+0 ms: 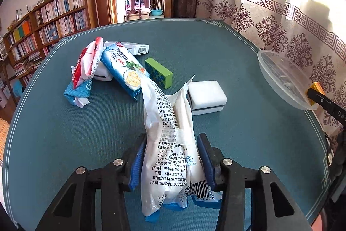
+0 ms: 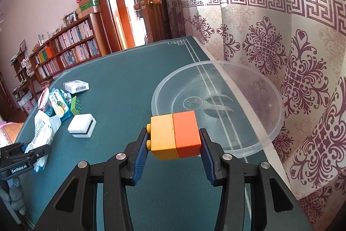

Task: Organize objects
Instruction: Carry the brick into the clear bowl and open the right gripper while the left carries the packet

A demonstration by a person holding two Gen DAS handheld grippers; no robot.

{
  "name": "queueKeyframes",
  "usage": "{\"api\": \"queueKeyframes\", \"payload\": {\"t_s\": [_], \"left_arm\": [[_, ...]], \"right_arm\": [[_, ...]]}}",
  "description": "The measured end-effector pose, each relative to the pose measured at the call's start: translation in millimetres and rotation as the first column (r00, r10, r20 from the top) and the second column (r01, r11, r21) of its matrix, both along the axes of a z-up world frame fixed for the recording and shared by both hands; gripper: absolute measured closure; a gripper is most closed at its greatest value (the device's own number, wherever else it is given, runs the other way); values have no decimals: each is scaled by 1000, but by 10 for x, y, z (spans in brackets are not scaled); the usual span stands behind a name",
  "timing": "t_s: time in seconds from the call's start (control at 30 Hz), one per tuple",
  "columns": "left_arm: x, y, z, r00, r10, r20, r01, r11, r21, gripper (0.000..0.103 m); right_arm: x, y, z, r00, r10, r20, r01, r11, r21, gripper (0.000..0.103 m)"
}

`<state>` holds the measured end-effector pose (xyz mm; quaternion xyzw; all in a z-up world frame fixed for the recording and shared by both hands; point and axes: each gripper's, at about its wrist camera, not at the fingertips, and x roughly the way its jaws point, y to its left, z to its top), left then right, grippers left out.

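Left wrist view: my left tongs (image 1: 172, 162) pinch a white printed packet (image 1: 170, 144) between blue pads, its lower end on the teal mat (image 1: 64, 133). Just beyond lies a white sponge block (image 1: 206, 96). My right tongs (image 2: 174, 144) clamp a yellow-and-orange brick (image 2: 175, 136), just before the clear plastic bowl (image 2: 270, 133).

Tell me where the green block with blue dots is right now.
The green block lies on the teal table, left of centre in the left wrist view, between the blue-and-white food packet and the white sponge, apart from the clear bowl.
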<state>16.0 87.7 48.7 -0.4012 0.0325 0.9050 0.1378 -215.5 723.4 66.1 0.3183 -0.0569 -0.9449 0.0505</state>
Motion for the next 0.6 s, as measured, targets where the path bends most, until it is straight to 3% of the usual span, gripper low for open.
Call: {"api": "queueKeyframes", "payload": {"t_s": [0.3,0.43,0.6], "left_arm": [[-79,330,87,997,-78,-14,78,997,-4,54],[-110,521,151,993,-118,-24,118,993,-7,54],[-169,803,232,985,-166,-41,166,986,-18,54]], "right_arm": [[-205,419,-35,993,-116,13,116,993,-22,56],[-250,577,-101,986,-159,50,161,986,-41,39],[-150,584,-64,991,-135,18,136,991,-19,39]]}}
